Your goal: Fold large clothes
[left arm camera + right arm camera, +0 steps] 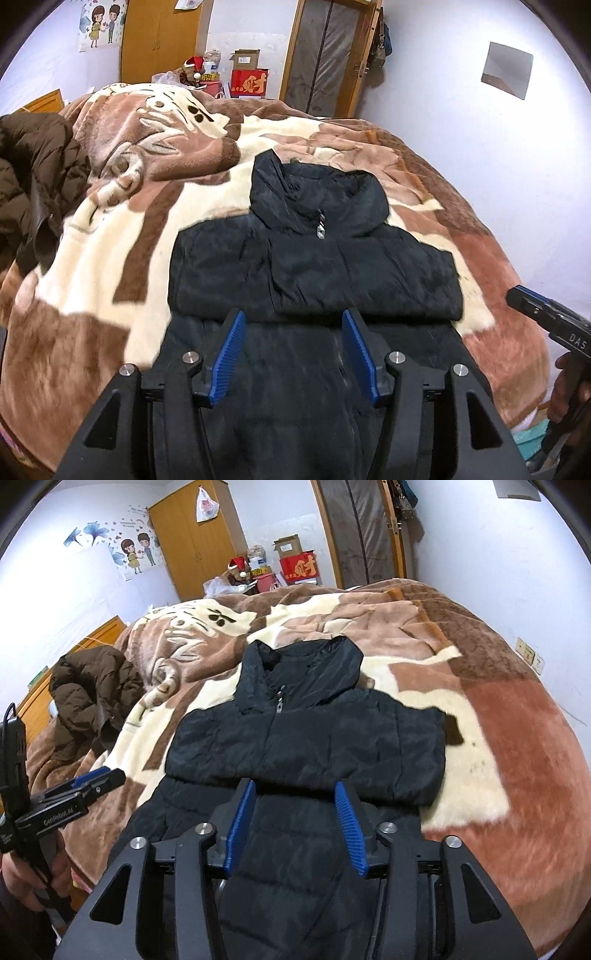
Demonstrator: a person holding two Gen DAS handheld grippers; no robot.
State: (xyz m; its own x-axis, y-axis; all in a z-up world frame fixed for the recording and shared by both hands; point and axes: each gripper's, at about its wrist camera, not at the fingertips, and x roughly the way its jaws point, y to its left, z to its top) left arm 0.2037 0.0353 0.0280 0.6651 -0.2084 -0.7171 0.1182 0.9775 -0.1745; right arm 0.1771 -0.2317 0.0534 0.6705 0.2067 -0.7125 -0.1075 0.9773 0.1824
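A black puffer jacket (314,258) (306,738) lies front-up on the bed, zipped, with its hood pointing away. Its upper half forms a neat rectangle with the sleeves tucked in. The lower half runs toward me, under both grippers. My left gripper (293,317) hovers over the jacket's lower part, blue pads apart with nothing pinched between them. My right gripper (295,786) stands the same way over the same part, jaws open. Each gripper also shows in the other's view: the right gripper (524,299) at the right edge, the left gripper (99,775) at the left.
A brown and cream plush blanket (110,258) covers the bed. A crumpled brown puffer coat (37,177) (92,686) lies at the bed's left side. Beyond the bed stand a wooden wardrobe (195,542), a red box (299,568) and a door (325,55). A hand (22,878) grips the left tool.
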